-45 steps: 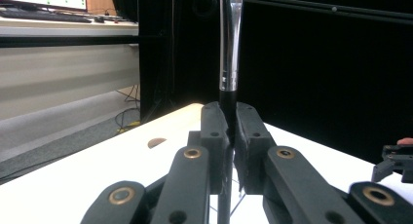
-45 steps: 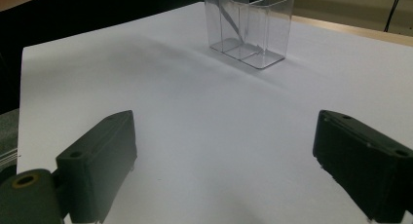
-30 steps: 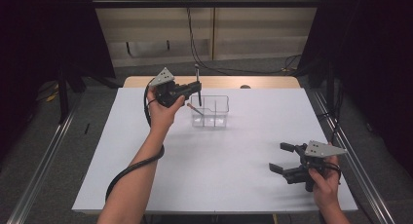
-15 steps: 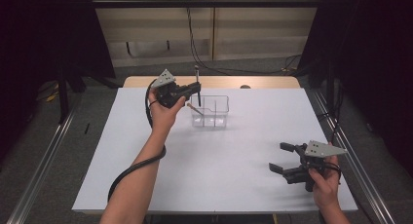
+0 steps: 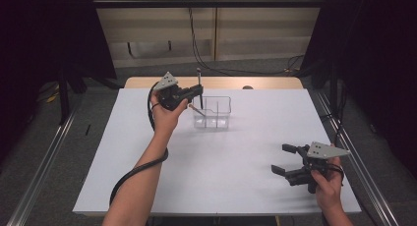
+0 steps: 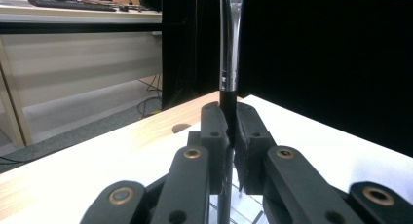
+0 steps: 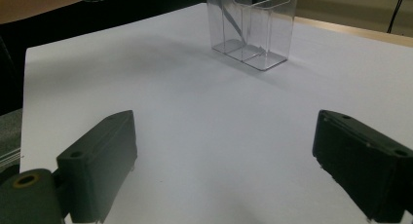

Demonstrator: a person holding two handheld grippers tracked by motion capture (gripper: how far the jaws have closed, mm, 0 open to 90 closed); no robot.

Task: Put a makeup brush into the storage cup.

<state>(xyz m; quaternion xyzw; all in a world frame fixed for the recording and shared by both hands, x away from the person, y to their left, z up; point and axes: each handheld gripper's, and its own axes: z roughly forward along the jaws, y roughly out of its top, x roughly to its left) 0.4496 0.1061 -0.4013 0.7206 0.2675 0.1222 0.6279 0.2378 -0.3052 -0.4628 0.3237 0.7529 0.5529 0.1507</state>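
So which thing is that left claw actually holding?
On the white table, find the clear divided box near its far edge. Just above its left end, the left gripper pinches a thin upright pen-like rod, dark below and shiny metal above.

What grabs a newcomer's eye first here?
The left gripper, raised at the table's far side, is shut on an upright metal rod over a clear compartmented box. The right gripper stands open near the white table's near right corner.
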